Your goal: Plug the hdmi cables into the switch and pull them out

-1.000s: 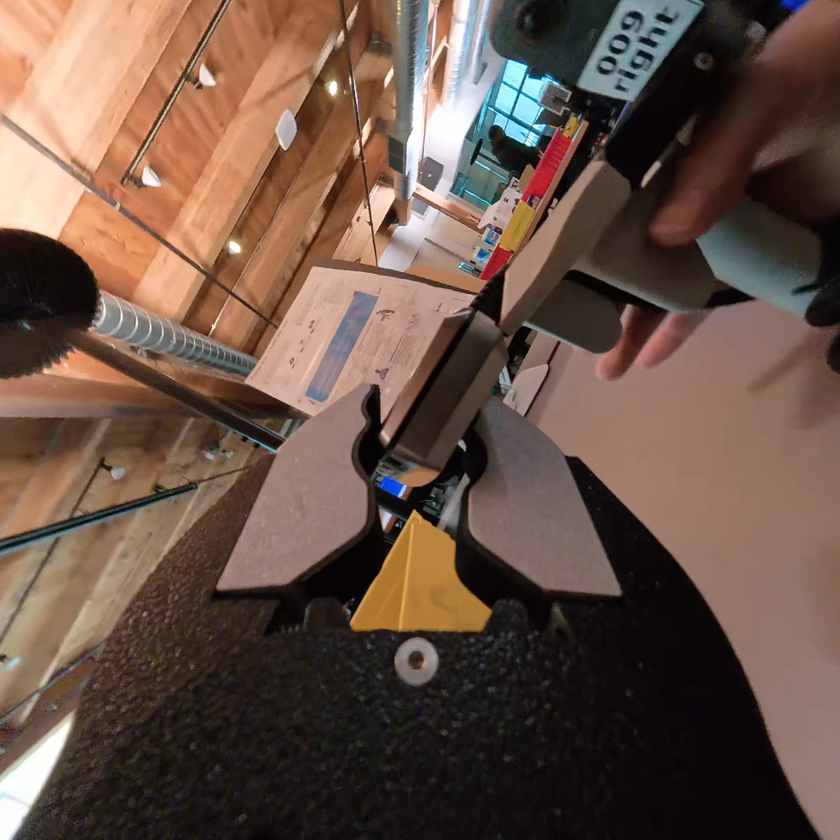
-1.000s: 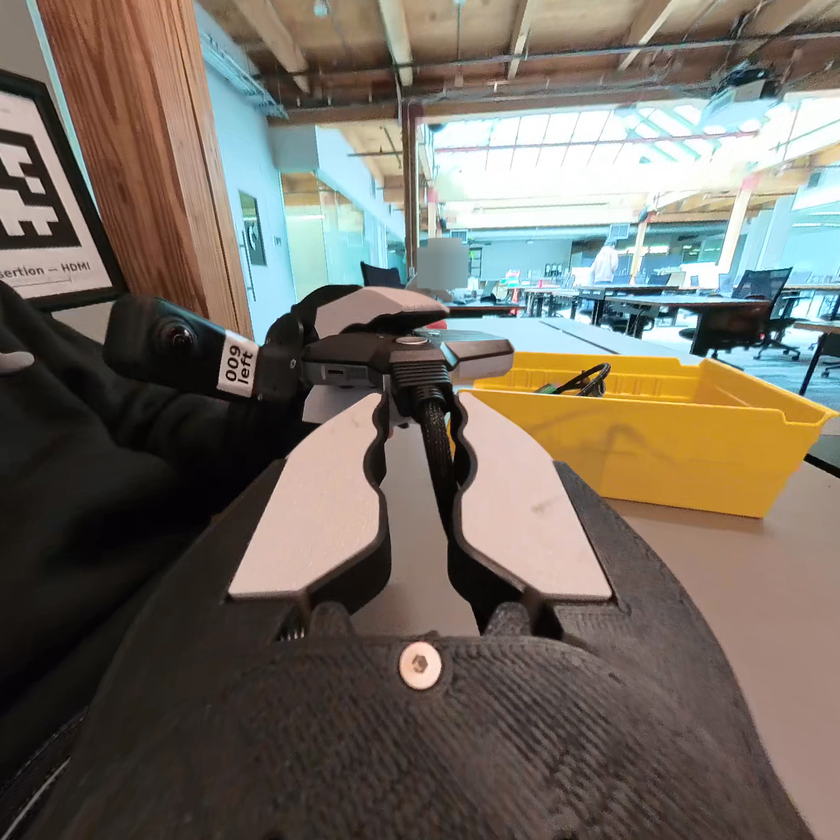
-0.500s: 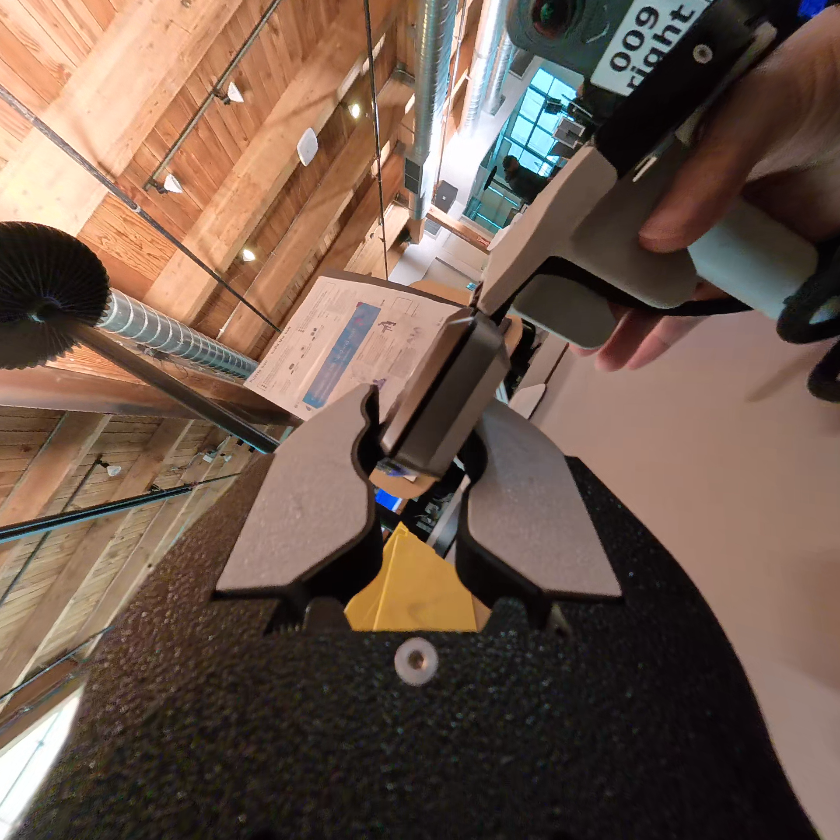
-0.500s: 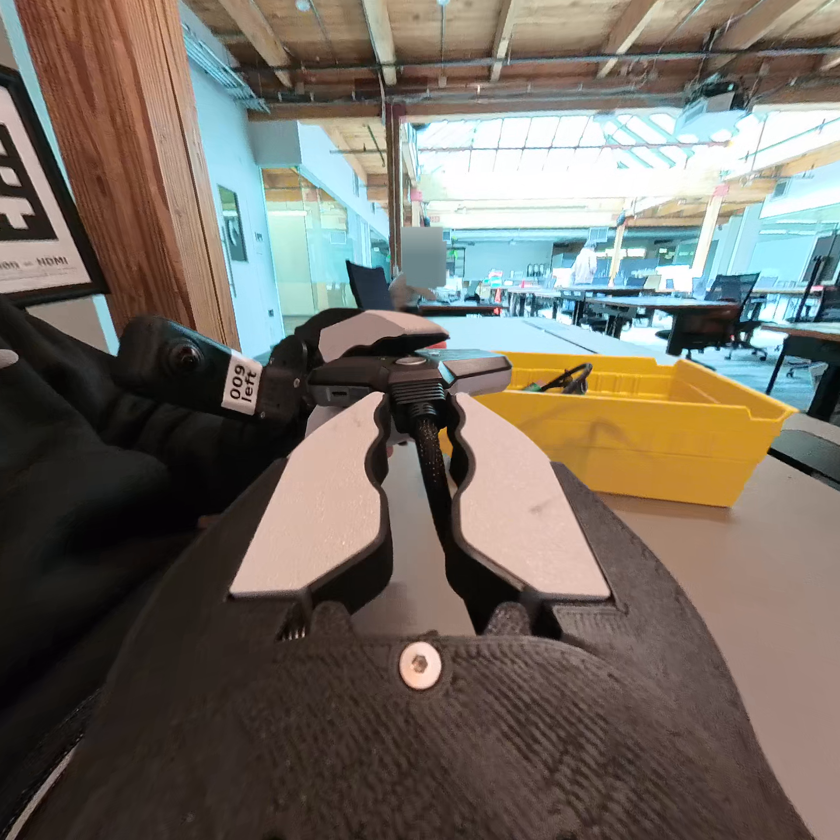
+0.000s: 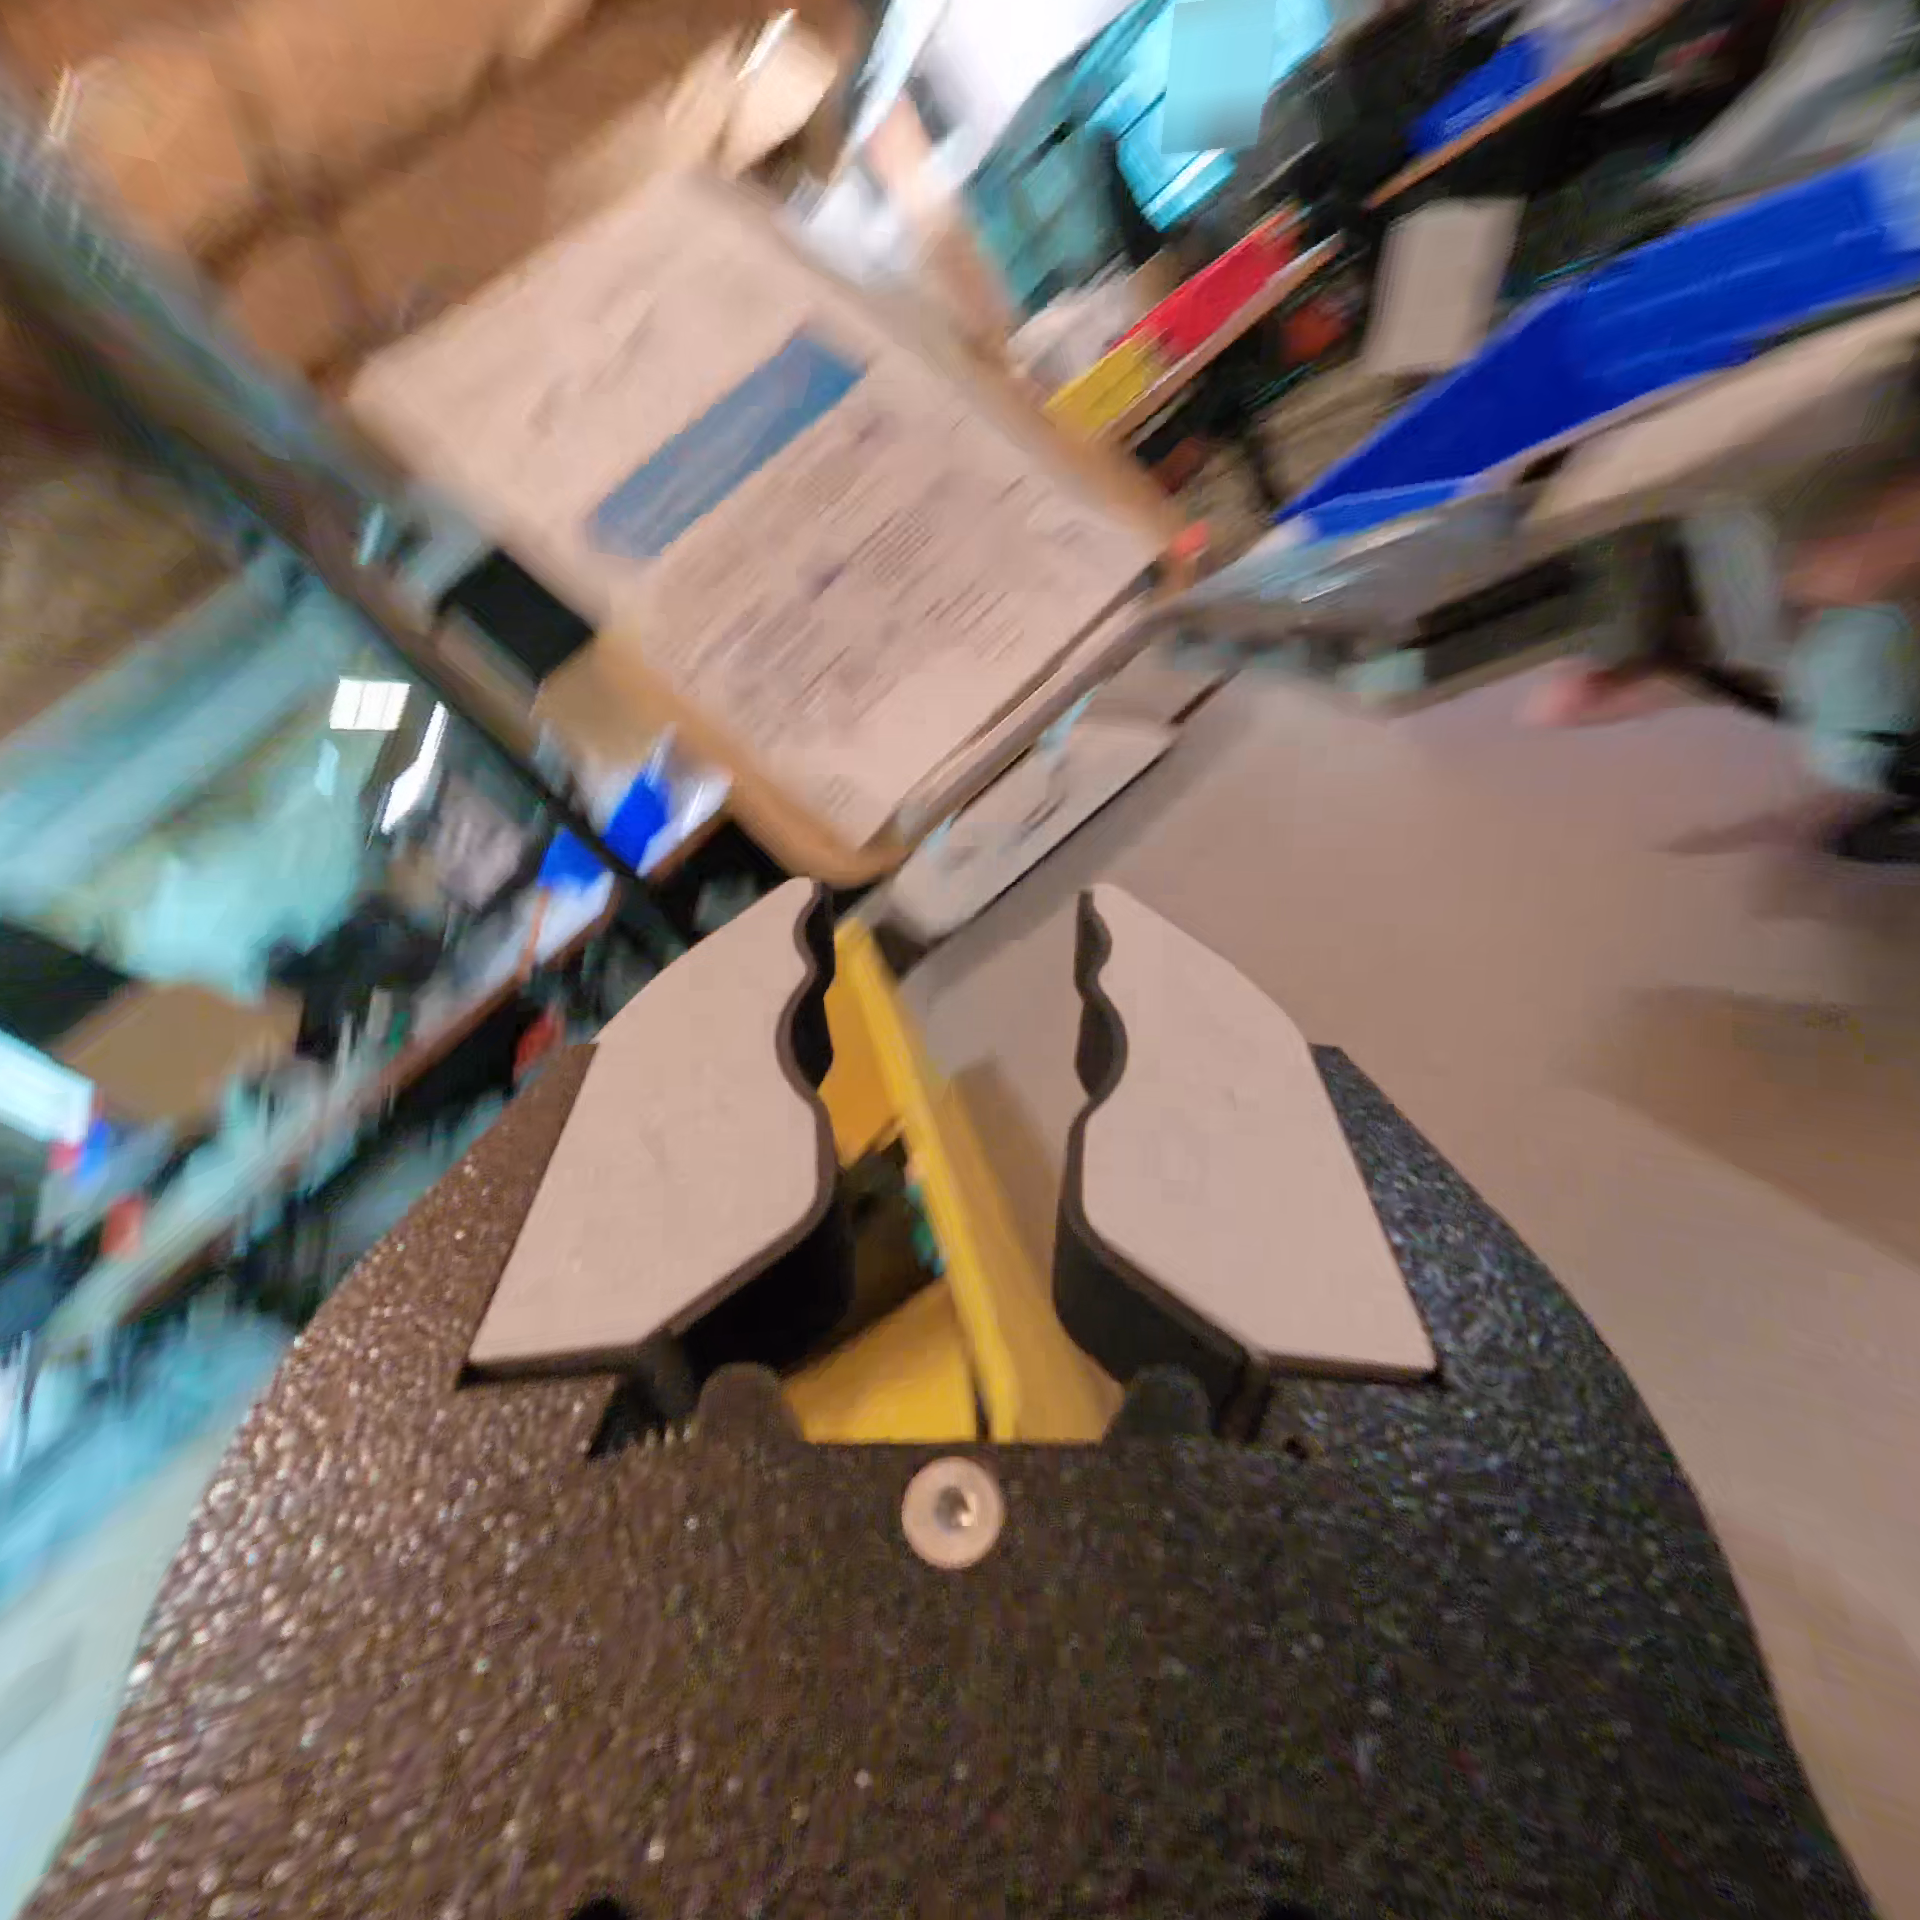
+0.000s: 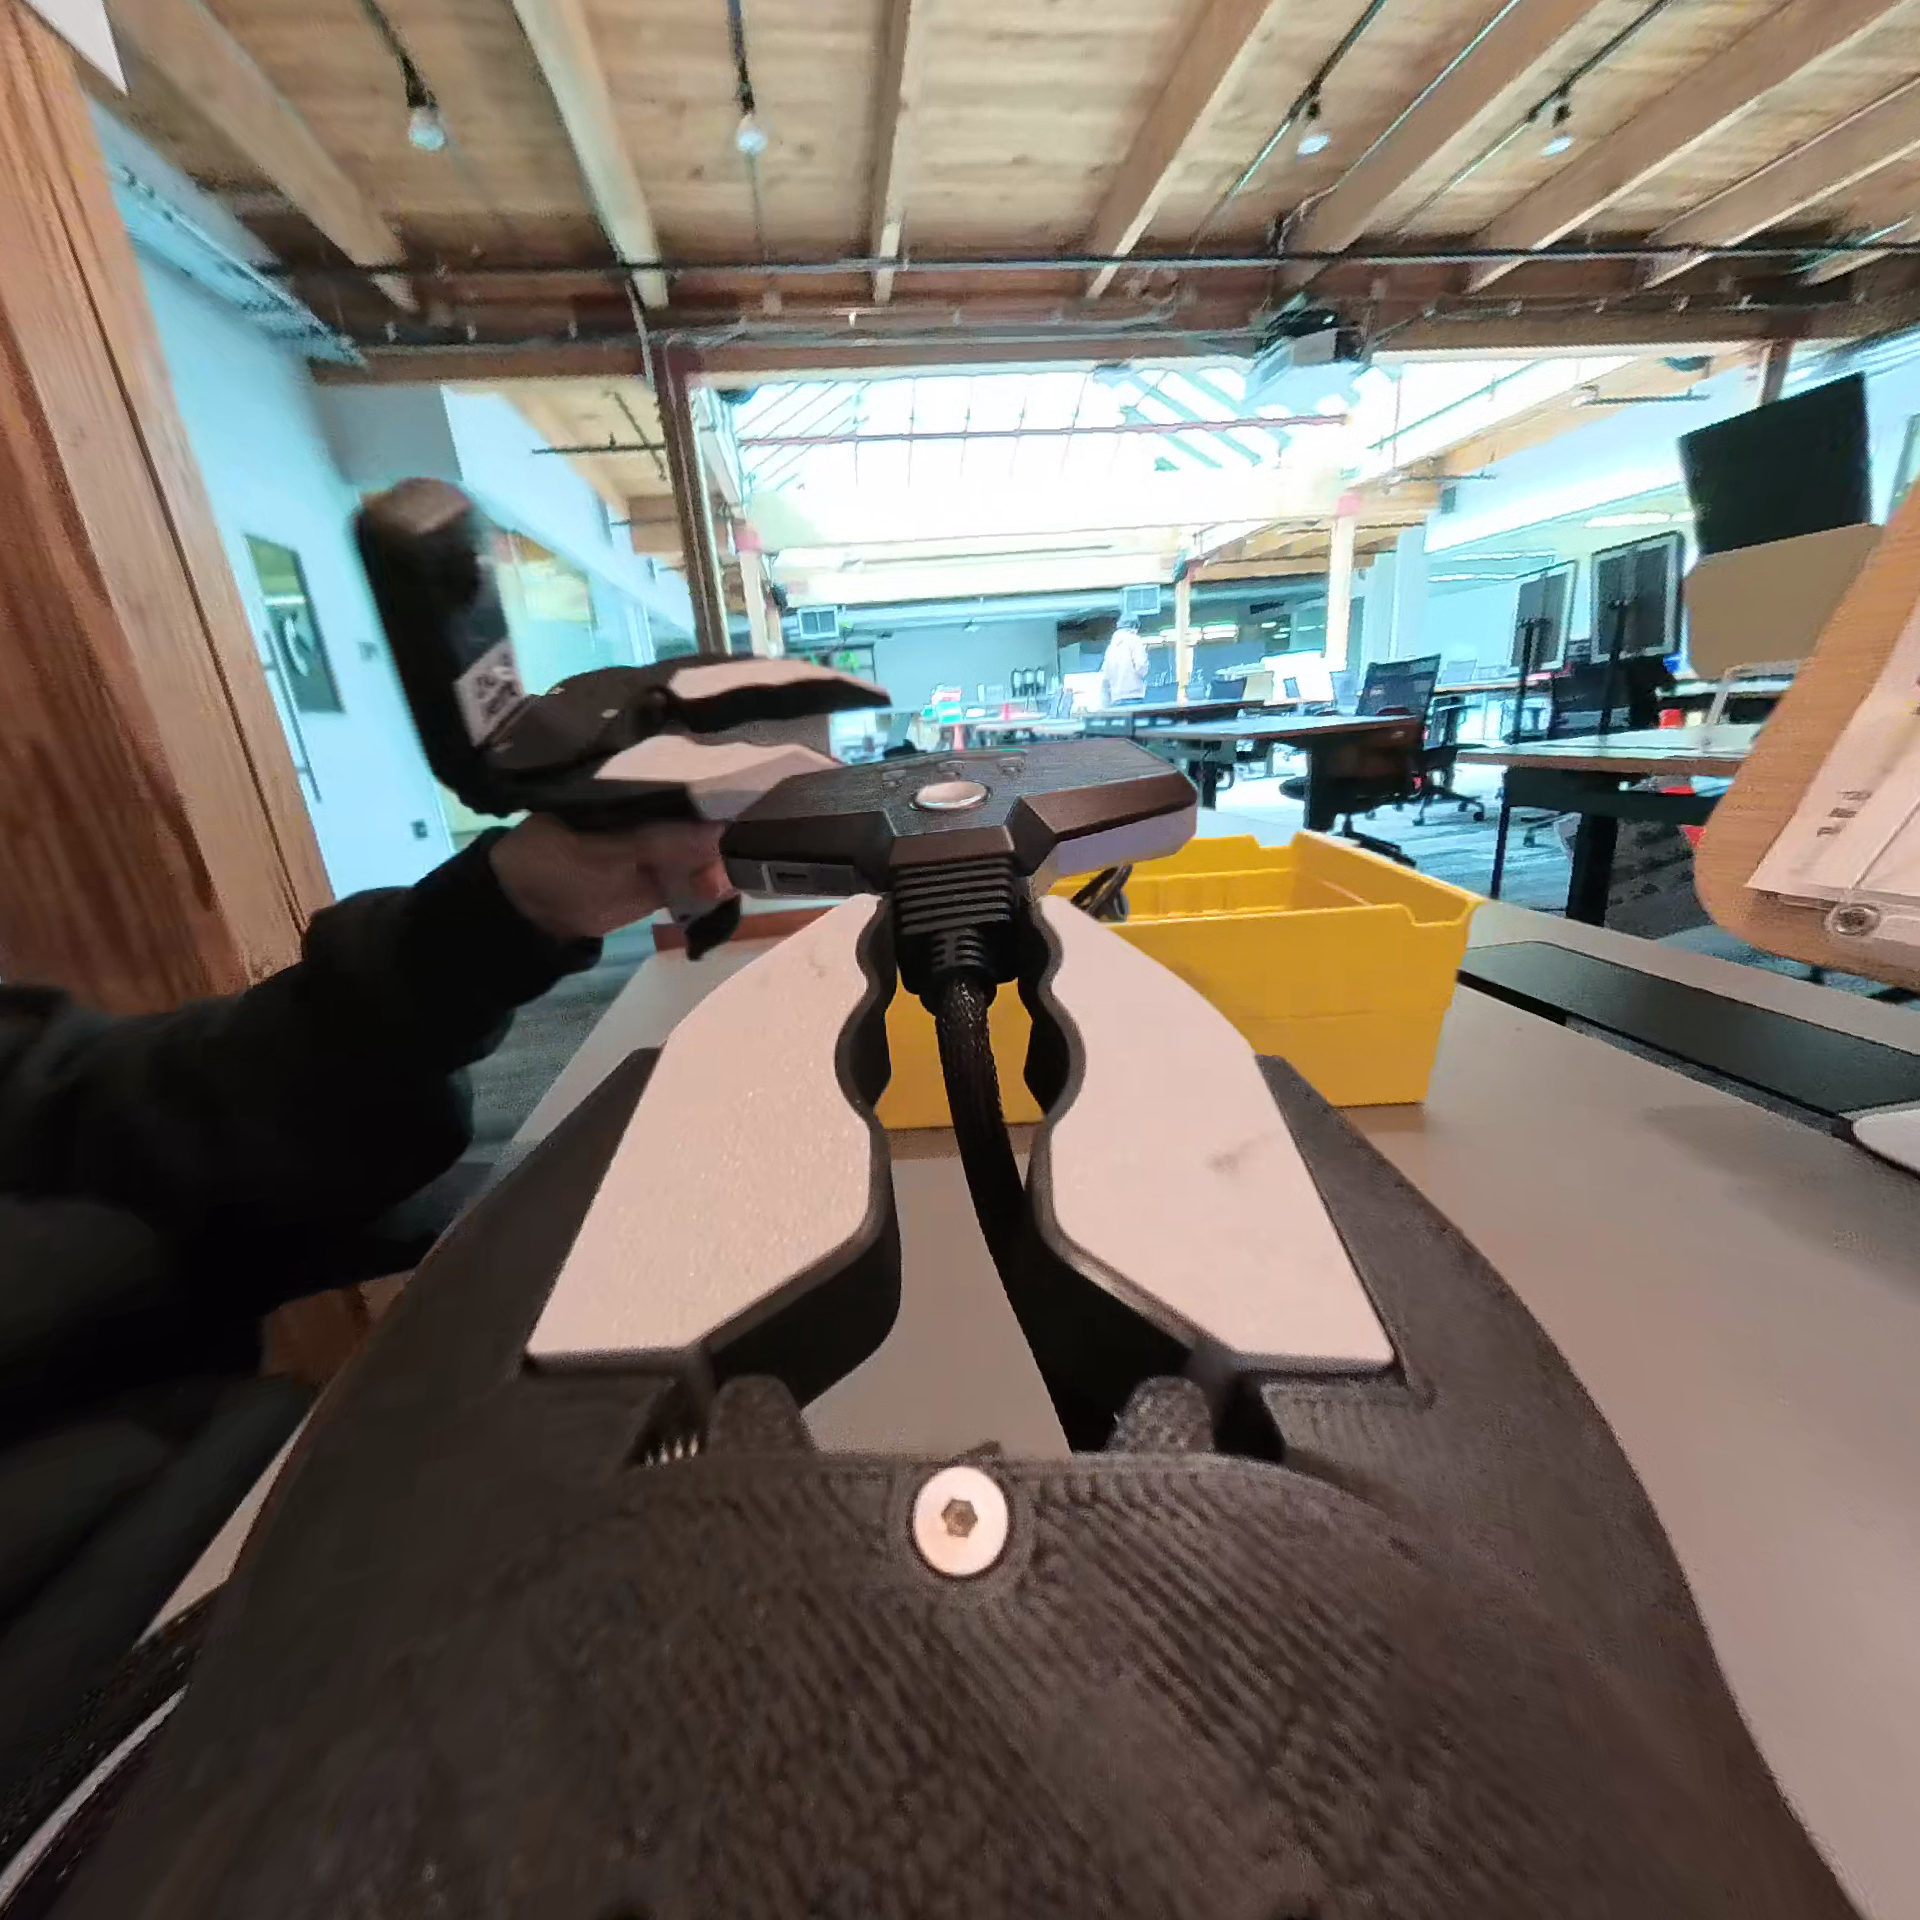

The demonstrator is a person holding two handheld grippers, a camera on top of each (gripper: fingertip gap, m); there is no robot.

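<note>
Switch freed from left gripper (image 5: 951, 992), jaws apart, empty.
Right gripper (image 6: 956, 935) clamped on HDMI cable (image 6: 977, 1060), plugged in switch (image 6: 956, 805); yellow bin (image 6: 1299, 987) far behind, counter (image 6: 1558, 1299) open right.

The left wrist view looks low along its own fingers (image 5: 665, 1132), rolled sideways and motion-blurred, close to the yellow bin (image 5: 935, 1174). The right wrist view sits level above the table (image 6: 1621, 1247), facing the far edge. Both share the bin (image 6: 1278, 977) and the paper-covered board (image 5: 790, 499) (image 6: 1839, 790).
</note>
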